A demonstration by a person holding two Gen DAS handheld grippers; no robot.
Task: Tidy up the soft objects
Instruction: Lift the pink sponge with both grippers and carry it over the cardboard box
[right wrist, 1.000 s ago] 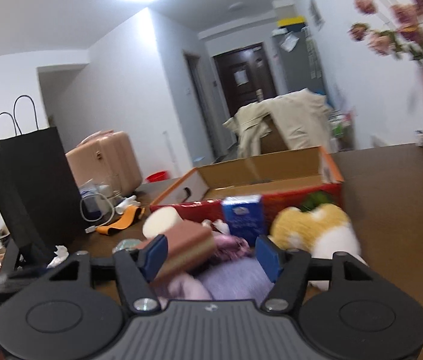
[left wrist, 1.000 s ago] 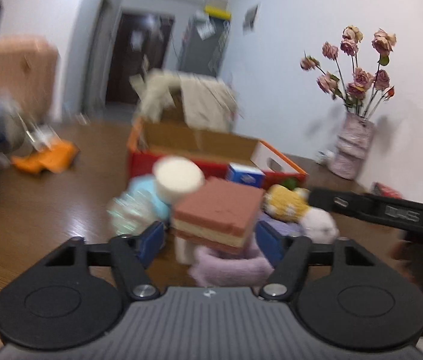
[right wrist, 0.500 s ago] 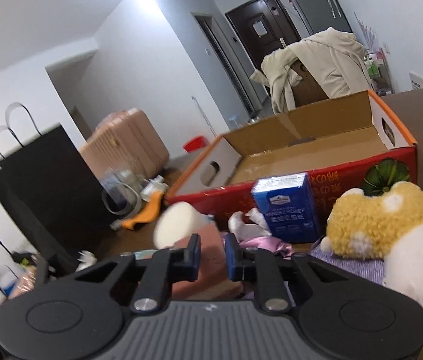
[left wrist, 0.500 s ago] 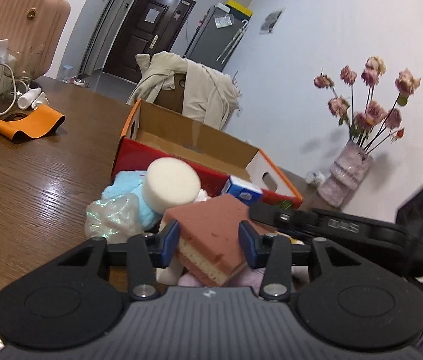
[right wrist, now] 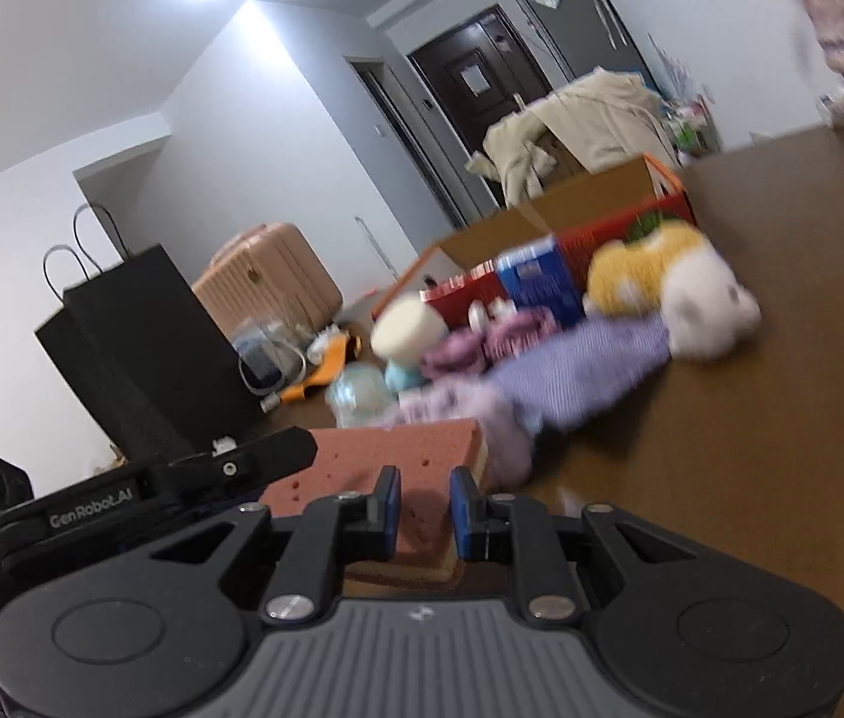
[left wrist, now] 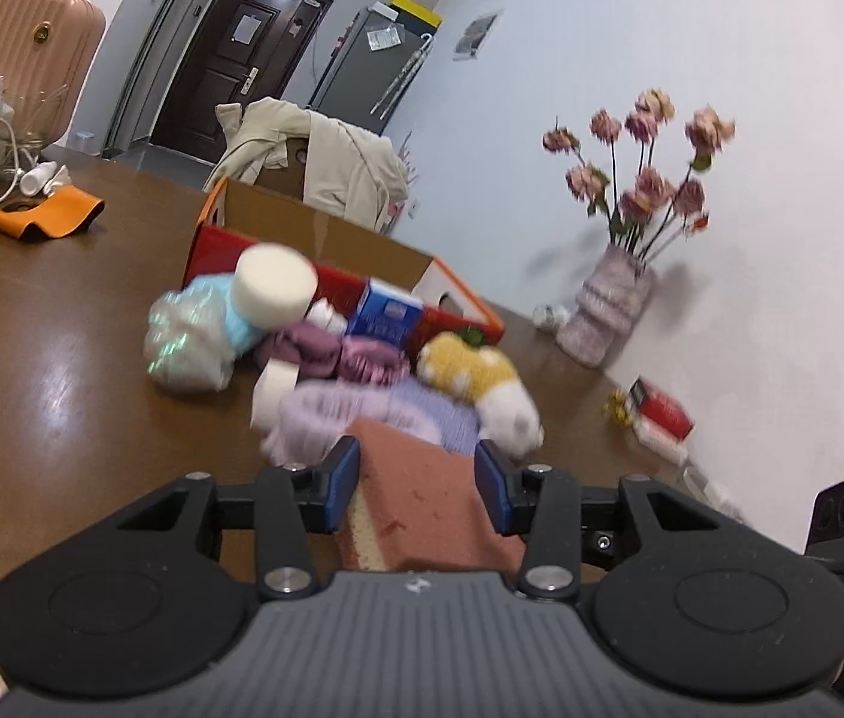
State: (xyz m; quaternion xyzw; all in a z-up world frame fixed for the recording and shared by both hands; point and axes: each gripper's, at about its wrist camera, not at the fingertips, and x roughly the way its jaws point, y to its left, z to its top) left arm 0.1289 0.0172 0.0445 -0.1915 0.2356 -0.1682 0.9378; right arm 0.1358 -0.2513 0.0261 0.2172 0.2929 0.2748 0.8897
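My left gripper (left wrist: pixel 416 478) is shut on a red-brown layered sponge (left wrist: pixel 422 502), held near the camera above the table. The sponge also shows in the right wrist view (right wrist: pixel 398 466), with my right gripper (right wrist: pixel 425 508) nearly shut over its near edge; I cannot tell whether it grips it. A pile of soft things lies beyond: a yellow and white plush (left wrist: pixel 482 377), purple cloths (left wrist: pixel 356 401), a white foam cylinder (left wrist: pixel 272 293), a glittery bag (left wrist: pixel 188 341). The open red cardboard box (left wrist: pixel 326 239) stands behind the pile.
A blue carton (left wrist: pixel 386 314) leans against the box. A vase of dried flowers (left wrist: pixel 607 317) stands at the wall on the right. An orange strap (left wrist: pixel 45 218) and cables lie at far left. A black paper bag (right wrist: pixel 140 347) and a suitcase (right wrist: pixel 266 287) stand left.
The left gripper has closed on the sponge and drawn it back from the pile toward the camera. The right gripper closed and has moved in beside the sponge.
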